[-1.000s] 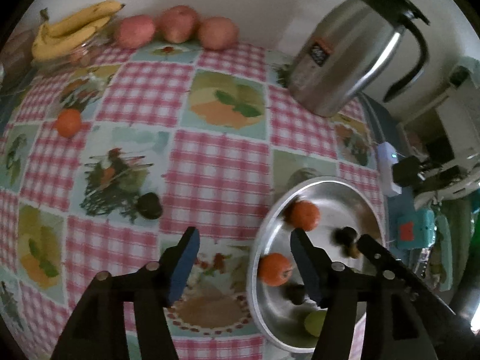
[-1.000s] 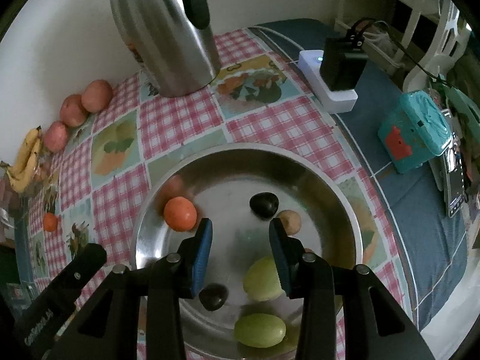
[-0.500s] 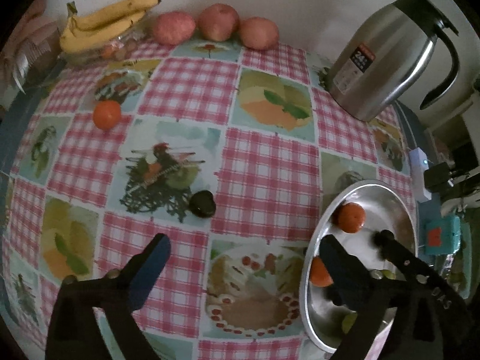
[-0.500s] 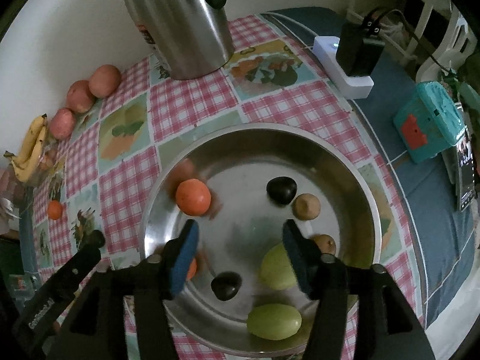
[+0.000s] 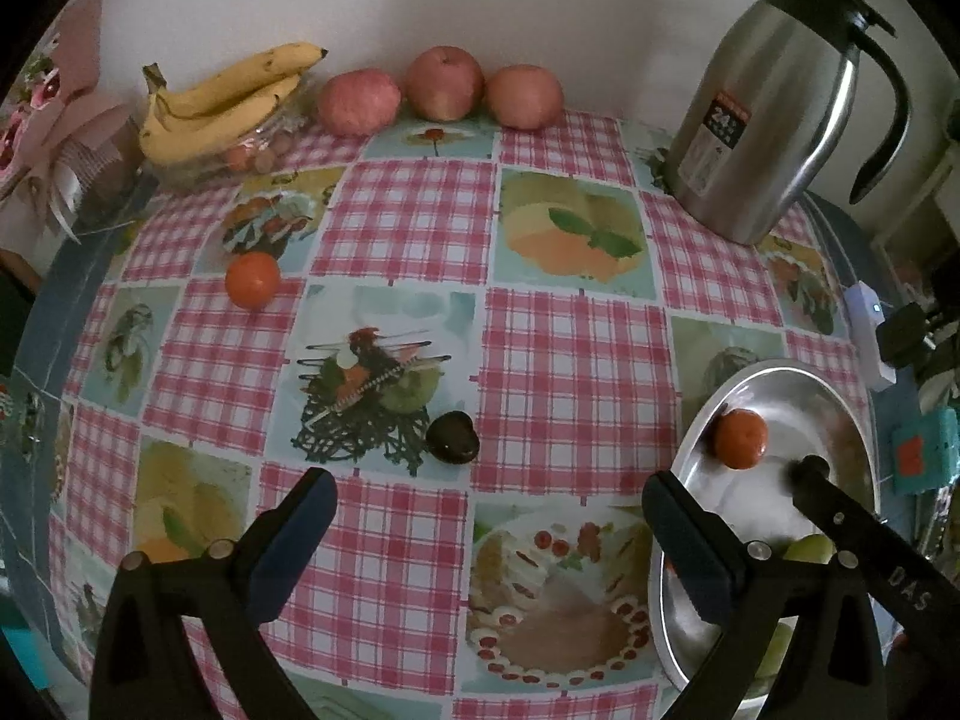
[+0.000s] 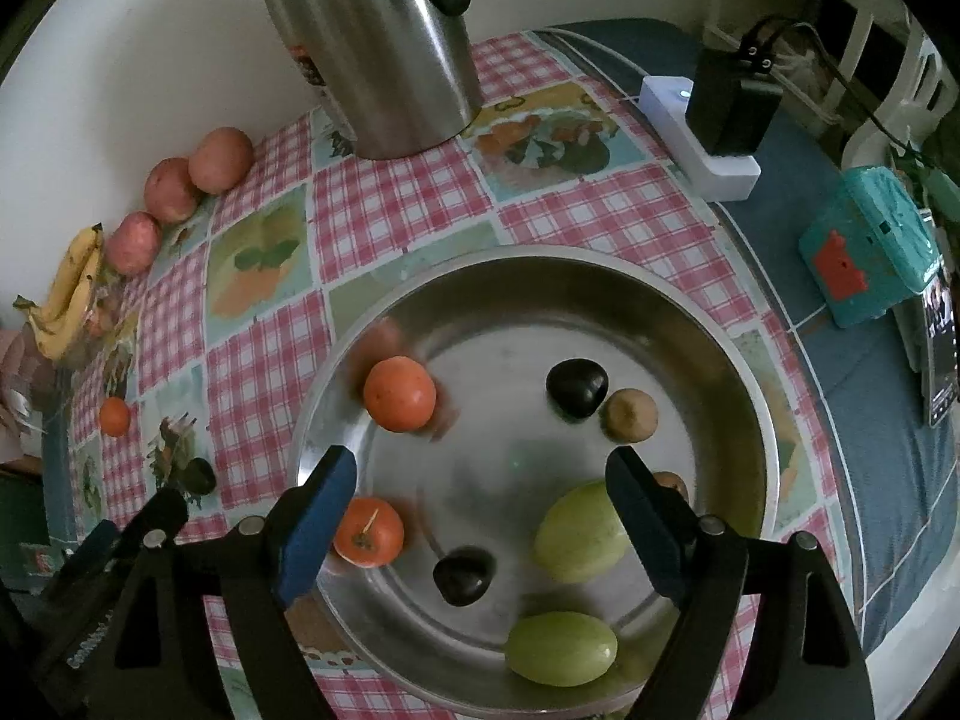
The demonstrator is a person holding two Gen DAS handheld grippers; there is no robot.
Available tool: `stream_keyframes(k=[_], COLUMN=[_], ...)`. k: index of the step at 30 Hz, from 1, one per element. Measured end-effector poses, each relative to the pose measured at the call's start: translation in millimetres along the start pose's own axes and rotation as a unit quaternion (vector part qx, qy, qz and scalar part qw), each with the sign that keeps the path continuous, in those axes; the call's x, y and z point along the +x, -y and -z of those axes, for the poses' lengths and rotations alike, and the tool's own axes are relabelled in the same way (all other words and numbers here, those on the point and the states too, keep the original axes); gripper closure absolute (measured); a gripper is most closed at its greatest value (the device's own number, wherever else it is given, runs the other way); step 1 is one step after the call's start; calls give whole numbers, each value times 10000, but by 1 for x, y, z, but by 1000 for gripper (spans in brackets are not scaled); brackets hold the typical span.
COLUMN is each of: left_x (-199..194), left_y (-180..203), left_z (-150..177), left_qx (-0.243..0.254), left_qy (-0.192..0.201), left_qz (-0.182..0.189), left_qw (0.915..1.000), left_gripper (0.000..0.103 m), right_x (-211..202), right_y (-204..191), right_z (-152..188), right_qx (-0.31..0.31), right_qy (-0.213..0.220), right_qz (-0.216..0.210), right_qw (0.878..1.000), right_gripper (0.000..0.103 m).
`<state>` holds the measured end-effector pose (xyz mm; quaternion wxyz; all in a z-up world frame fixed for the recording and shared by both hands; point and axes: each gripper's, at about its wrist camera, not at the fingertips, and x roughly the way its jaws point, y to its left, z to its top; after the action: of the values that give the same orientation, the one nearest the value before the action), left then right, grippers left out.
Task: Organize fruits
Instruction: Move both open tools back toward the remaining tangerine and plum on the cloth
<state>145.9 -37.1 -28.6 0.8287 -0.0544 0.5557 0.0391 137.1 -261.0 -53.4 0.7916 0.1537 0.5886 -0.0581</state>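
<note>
Both grippers have just been opening, and an orange that was not in the steel bowl (image 6: 744, 372) a second ago now lies at its near left, beside the right gripper's left pad. Right gripper (image 6: 480, 516) stands with jaws well apart over the bowl, nothing between the pads. Left gripper (image 5: 489, 534) is spread to its widest above the checked counter (image 5: 570, 360), also holding nothing; its right finger overlaps the bowl's left rim in view.

Nearest in the bowl lie two green fruits (image 6: 561, 648), one behind the other, and a dark fruit (image 6: 464, 574) to their left. The near orange (image 6: 368, 531) sits left of these, stalk scar up. Farther in are a second orange (image 6: 399, 394) at left, another dark fruit (image 6: 576, 387) and a brown fruit (image 6: 629, 415) touching it.

On the counter left of the bowl, a dark fruit (image 5: 453, 437) rests on a printed panel. Beyond it, further left, lies a lone orange (image 5: 252, 279). At the far edge against the wall: bananas (image 5: 222, 102), three apples (image 5: 444, 91), and a steel jug (image 5: 774, 132) at far right.
</note>
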Motion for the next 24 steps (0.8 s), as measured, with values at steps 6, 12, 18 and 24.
stream_keyframes(k=[6,12,18,24], left_x=[1,-8,-18,-27], left_y=[-7,-15,-31,-54], left_z=[-2,-6,-12,-15], left_qx=[-35,40,157,122], left_qy=[-53,127,283,384], left_qz=[4,-315,-719,-924], left_qw=[10000,9994,9969,9949], left_gripper=[0,0,0,0], right_x=[3,6,2,-1], right_y=[-4,-12,-19,-30], right_z=[1,2,1,2], right_qx=[-63,-210,-340,-514], right_qy=[-46,-103,-69,-10], right_qz=[-16,70,49,147], right_qw=[10000,9997,9994,9986], right_gripper=[17,17,17,17])
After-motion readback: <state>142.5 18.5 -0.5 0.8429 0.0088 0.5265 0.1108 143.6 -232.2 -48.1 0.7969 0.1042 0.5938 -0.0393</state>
